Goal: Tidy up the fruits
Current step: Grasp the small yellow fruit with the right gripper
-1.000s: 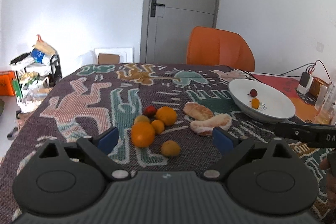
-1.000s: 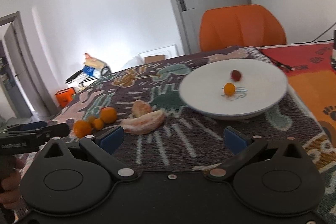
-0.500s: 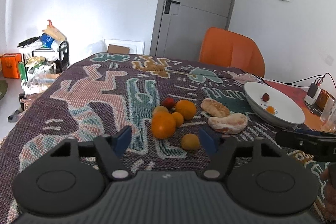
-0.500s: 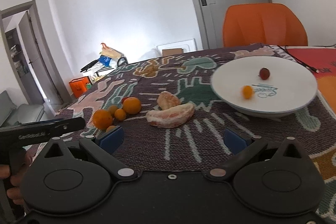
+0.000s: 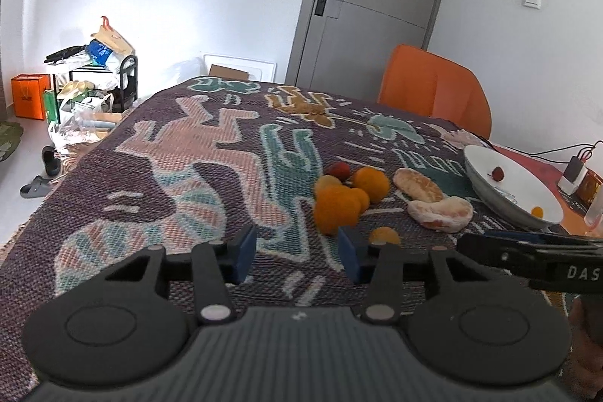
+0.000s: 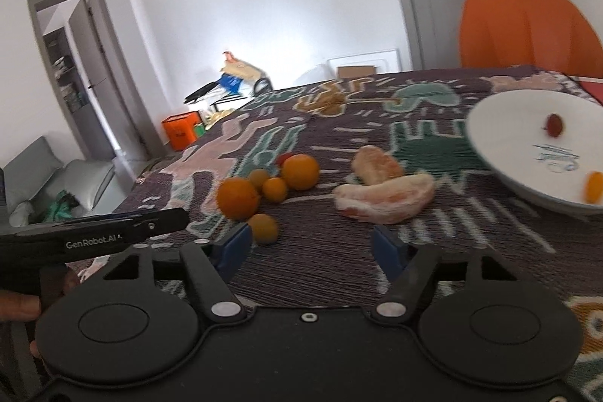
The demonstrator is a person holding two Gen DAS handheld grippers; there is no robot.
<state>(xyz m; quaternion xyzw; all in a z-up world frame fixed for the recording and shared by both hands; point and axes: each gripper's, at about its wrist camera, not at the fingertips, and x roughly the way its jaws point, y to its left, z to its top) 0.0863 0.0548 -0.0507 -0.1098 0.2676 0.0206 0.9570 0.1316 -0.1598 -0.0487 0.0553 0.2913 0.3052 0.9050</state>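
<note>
A cluster of oranges and small round fruits lies on the patterned tablecloth, also in the right wrist view. Two peeled citrus pieces lie to their right. A white plate at the right holds a red fruit and a small orange fruit. My left gripper is open and empty, just short of the big orange. My right gripper is open and empty, near a small yellow fruit.
An orange chair stands behind the table. Cables and a charger lie at the far right. A cluttered rack and shoes are on the floor at the left. The table's left edge drops off near the shoes.
Both grippers have swung left toward the fruit cluster, and their jaws have narrowed. The plate has shifted to the right edge of both views.
</note>
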